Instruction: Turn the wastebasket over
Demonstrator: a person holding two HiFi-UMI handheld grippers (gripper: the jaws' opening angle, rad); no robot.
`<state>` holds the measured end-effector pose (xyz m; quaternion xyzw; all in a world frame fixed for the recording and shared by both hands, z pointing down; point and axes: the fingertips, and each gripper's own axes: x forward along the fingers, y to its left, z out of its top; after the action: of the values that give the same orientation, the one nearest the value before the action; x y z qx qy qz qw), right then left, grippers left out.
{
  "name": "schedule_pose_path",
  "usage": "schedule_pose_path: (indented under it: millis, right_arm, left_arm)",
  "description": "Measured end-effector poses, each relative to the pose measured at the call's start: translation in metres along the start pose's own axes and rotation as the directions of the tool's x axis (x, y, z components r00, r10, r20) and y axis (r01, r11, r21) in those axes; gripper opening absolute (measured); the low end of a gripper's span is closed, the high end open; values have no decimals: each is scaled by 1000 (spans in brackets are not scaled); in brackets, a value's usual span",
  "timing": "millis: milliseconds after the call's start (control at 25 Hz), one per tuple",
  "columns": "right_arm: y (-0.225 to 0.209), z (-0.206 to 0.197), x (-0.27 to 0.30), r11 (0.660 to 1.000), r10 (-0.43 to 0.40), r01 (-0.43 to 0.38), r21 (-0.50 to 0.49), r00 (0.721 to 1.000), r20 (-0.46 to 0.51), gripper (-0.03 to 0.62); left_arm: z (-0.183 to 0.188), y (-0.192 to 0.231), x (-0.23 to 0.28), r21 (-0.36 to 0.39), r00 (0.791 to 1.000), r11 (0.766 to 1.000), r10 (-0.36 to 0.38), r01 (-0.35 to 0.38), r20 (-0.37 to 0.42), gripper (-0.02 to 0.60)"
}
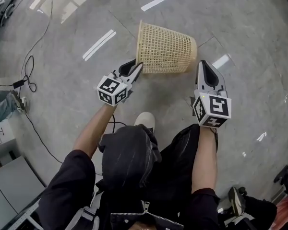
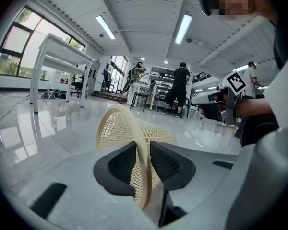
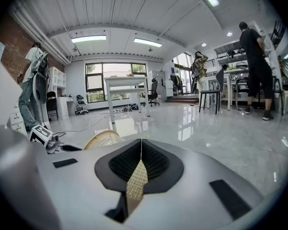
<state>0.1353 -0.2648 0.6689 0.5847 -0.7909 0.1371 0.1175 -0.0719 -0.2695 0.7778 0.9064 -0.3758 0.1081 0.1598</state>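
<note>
Polished grey stone-look floor point(image 1: 240, 104), glossy, with jointed slabs and streaks of reflected ceiling light.

The wastebasket point(image 1: 165, 49) lies on its side on this floor. It is a tapered round basket of pale beige open lattice. Its flared rim point(image 1: 140, 47), a solid band, faces the head view's left and its narrower base faces right. The side resting on the floor is hidden, and the interior is seen only through the weave.

The person, in dark sleeves, is cut off by the lower edge of the head view; one light shoe point(image 1: 145, 121) stands on the near side of the wastebasket.

The right gripper point(image 1: 205, 63) has a smooth grey shell with black ribbed pads and a marker cube point(image 1: 212, 108) behind. It is at the wastebasket's base end. Its jaws are together, with a thin strip of the lattice caught between the pads. In its own view only a short arc of the basket shows past the shell.

The left gripper point(image 1: 137, 67) is of the same build and sits at the near part of the rim. Its jaws stand apart, astride the rim band, one pad inside the wastebasket and one outside; no firm press is evident.

A thin black cable point(image 1: 31, 73) loops on the floor well to the left of the wastebasket.
</note>
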Motion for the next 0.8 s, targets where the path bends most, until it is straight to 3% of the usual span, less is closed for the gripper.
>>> schedule_pose_path:
  millis: [120,320,480,720,800]
  right_arm:
    - [-1,0,1,1000,2,-2,-1,1000,-2,11]
    - [3,-5,6,1000,24,-24,15,999,-21,12]
    - [18,-28,17,989,136,-127,74,983,-126,12]
    - [5,-56,46,974,175,-209,-91,942,-287,17]
    - [-6,-83,51,967,200,-242,-73,910,-364,98]
  left_arm:
    - [15,-2,0,95,999,995,18,-15,-27,105]
    - [47,10,11,227,993,970,98,-83,-59,107]
    - [47,22,22,222,982,966,158,-131,-108,106]
    - [51,26,22,210,979,966,174,-148,-110,86]
    - [49,29,19,210,978,966,179,-153,-111,77]
